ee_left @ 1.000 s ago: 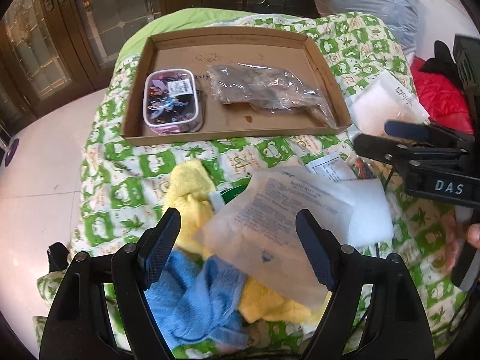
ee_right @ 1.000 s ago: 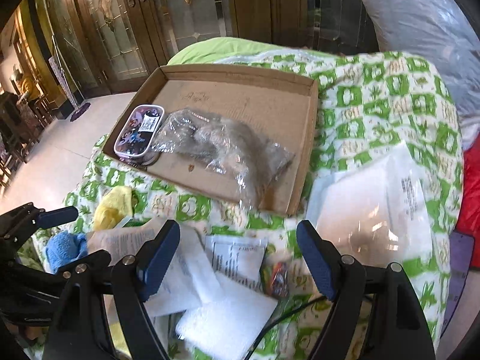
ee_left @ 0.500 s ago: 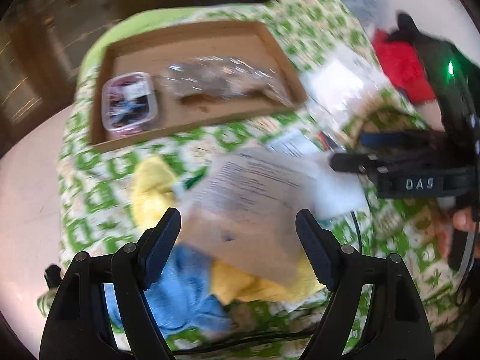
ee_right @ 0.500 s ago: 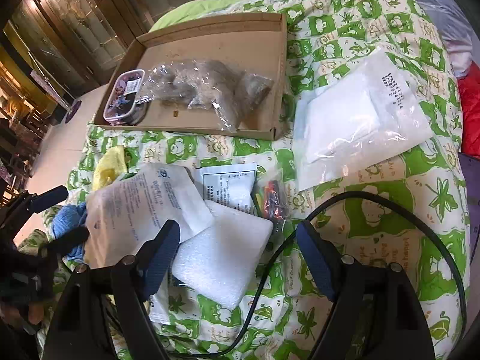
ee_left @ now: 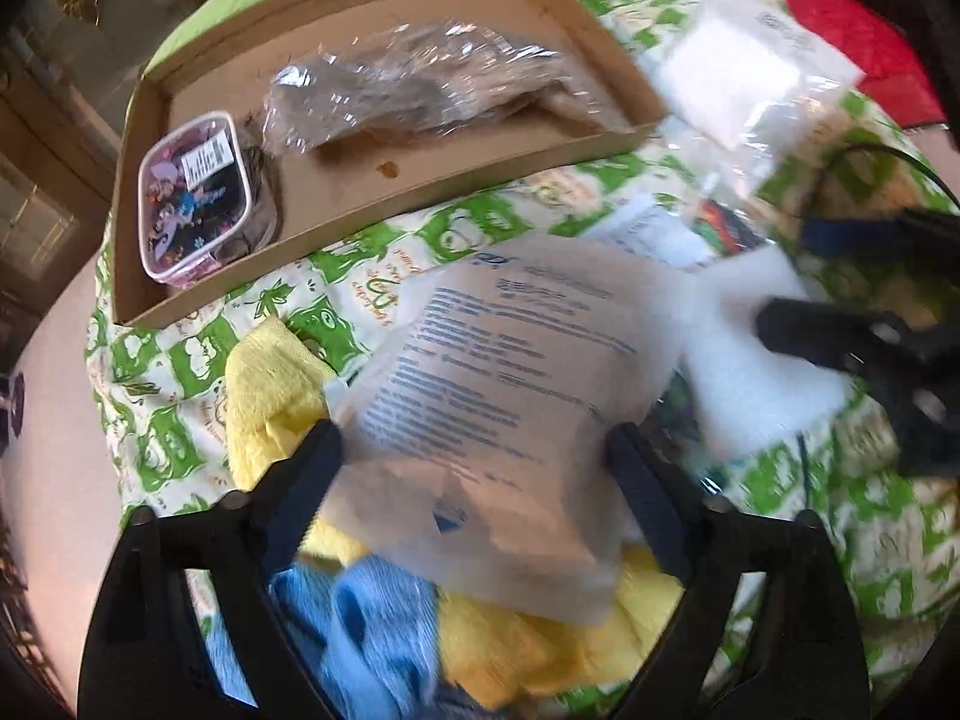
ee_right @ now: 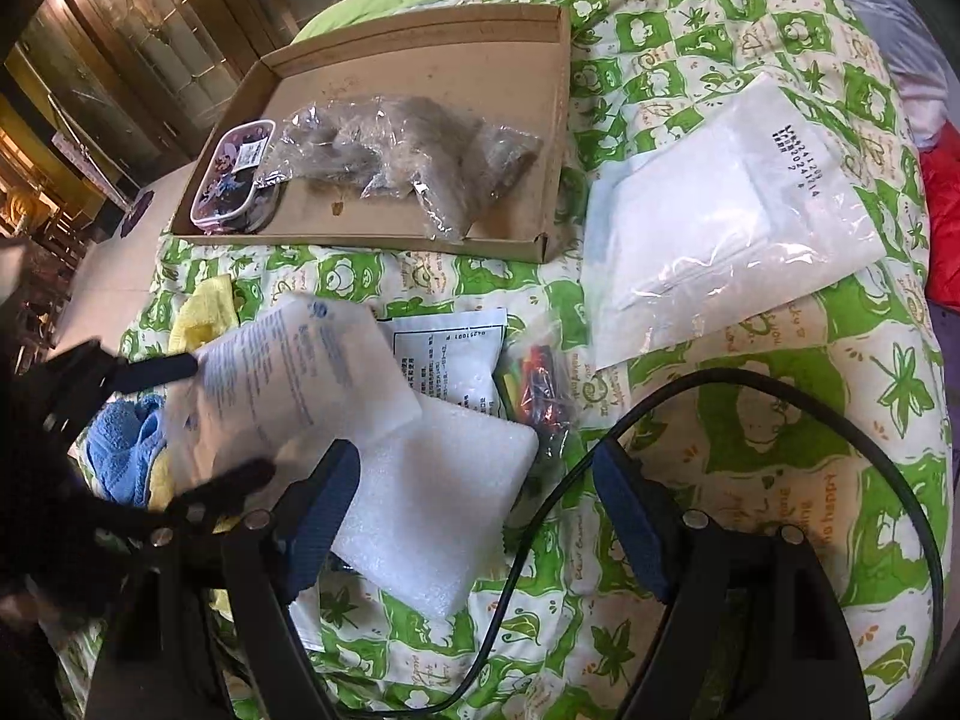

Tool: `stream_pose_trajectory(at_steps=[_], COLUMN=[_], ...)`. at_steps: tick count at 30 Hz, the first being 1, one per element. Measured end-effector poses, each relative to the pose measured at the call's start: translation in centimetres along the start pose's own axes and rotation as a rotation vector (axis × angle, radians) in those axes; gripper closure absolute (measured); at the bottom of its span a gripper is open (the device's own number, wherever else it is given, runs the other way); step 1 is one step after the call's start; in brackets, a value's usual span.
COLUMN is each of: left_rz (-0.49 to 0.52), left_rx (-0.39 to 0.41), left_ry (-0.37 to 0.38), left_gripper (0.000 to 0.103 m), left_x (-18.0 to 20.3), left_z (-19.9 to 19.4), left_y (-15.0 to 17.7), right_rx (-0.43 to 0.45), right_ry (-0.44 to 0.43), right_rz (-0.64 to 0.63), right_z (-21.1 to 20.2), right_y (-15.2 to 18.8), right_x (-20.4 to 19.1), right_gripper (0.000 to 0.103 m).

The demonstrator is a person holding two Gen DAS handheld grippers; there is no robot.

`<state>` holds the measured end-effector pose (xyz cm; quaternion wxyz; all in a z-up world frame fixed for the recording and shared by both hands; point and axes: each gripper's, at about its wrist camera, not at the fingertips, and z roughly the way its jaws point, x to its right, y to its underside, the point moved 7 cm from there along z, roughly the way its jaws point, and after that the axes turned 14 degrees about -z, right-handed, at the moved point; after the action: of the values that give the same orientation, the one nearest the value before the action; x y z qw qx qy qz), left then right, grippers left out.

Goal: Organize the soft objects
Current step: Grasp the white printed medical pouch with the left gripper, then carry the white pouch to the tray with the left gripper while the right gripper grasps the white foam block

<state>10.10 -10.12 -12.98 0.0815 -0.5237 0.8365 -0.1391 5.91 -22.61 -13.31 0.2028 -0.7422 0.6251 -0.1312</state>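
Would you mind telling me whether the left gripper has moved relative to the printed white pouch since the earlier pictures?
Yes. The left gripper has come down toward the printed white pouch, which now fills the gap between its jaws; these have just been opening and do not visibly press on it.

Setting: a home, likely a bedroom or living room.
We note a soft surface under a green-and-white quilt [ee_right: 750,408], glazed wooden doors [ee_right: 138,60] behind it, pale floor tiles [ee_left: 48,420], and household clutter: cloths [ee_left: 270,384], a cardboard tray [ee_right: 558,138], packets [ee_right: 720,210].

Black left gripper [ee_left: 474,480], 2 blue-padded jaws, silver screws.
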Motion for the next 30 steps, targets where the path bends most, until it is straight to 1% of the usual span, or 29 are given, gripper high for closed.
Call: stream_pose_trajectory(at_steps=[1, 4, 6, 8, 9, 10, 11, 12, 13, 14, 15, 16, 18, 21, 23, 25, 27, 30], left_rz=[-0.004, -0.001, 0.016, 0.014, 0.003, -0.004, -0.015, -0.026, -0.032, -0.041, -0.054, -0.070, -0.088, -0.108, -0.147, -0.203, -0.242, -0.277], left_rx=[-0.006, -0.037, -0.041, -0.035, -0.016, -0.005, 0.007, 0.020, 0.033, 0.044, 0.058, 0.070, 0.070, 0.075, 0.085, 0.093, 0.093, 0.091], left_ry=[-0.002, 0.002, -0.004, 0.003, 0.009, 0.006, 0.003, 0.008, 0.017, 0.028, 0.034, 0.030, 0.055, 0.082, 0.124, 0.182, 0.210, 0.219], left_gripper=[0.002, 0.001, 0.001, 0.001, 0.001, 0.004, 0.011, 0.019, 0.025, 0.034, 0.051, 0.057, 0.063, 0.063, 0.064, 0.064, 0.064, 0.064], left_x=[-0.1, 0.3, 0.7, 0.7, 0.4, 0.3, 0.0, -0.3, -0.5, -0.7, -0.9, -1.2, -1.6, -2.0, -2.1, -2.3, -2.9, -2.9], left_z=[0.4, 1.8, 2.2, 2.4, 2.4, 2.4, 2.3, 1.9, 1.5, 1.0, 0.5, 0.0, -0.6, -1.4, -2.3, -3.3, -3.4, -3.6], left_y=[-0.2, -1.0, -1.4, -1.8, -2.0, -2.2, -2.3, -2.3, -2.3, -2.4, -2.5, -2.4, -2.2, -1.5, -1.1, -0.9, -1.0, -0.5], right_rx=[-0.002, -0.017, -0.034, -0.050, -0.059, -0.069, -0.078, -0.081, -0.084, -0.086, -0.085, -0.083, -0.080, -0.075, -0.073, -0.065, -0.074, -0.105], right_ry=[0.001, 0.003, -0.004, -0.017, -0.021, -0.024, -0.032, -0.039, -0.046, -0.048, -0.045, -0.043, -0.047, -0.048, -0.054, -0.067, -0.062, -0.067], right_rz=[0.000, -0.007, -0.016, -0.030, -0.038, -0.044, -0.048, -0.047, -0.045, -0.043, -0.042, -0.039, -0.029, -0.019, -0.017, -0.016, -0.023, -0.017], right_z=[0.1, 0.4, 0.8, 1.0, 1.2, 1.5, 1.7, 1.9, 2.0, 2.1, 2.2, 2.2, 2.1, 2.0, 1.9, 1.6, 2.0, 3.1], right_y=[0.0, 0.1, 0.3, 0.5, 0.6, 0.8, 0.9, 1.0, 1.0, 1.1, 1.1, 1.1, 1.1, 1.0, 0.8, 0.6, 0.2, 0.5], right_x=[0.0, -0.2, -0.7, -1.3, -1.6, -1.9, -2.1, -2.3, -2.4, -2.4, -2.4, -2.3, -2.1, -1.8, -1.9, -1.8, -1.9, -2.0], right_gripper=[0.023, 0.023, 0.023, 0.023, 0.023, 0.023, 0.023, 0.023, 0.023, 0.023, 0.023, 0.023, 0.023, 0.023, 0.023, 0.023, 0.023, 0.023])
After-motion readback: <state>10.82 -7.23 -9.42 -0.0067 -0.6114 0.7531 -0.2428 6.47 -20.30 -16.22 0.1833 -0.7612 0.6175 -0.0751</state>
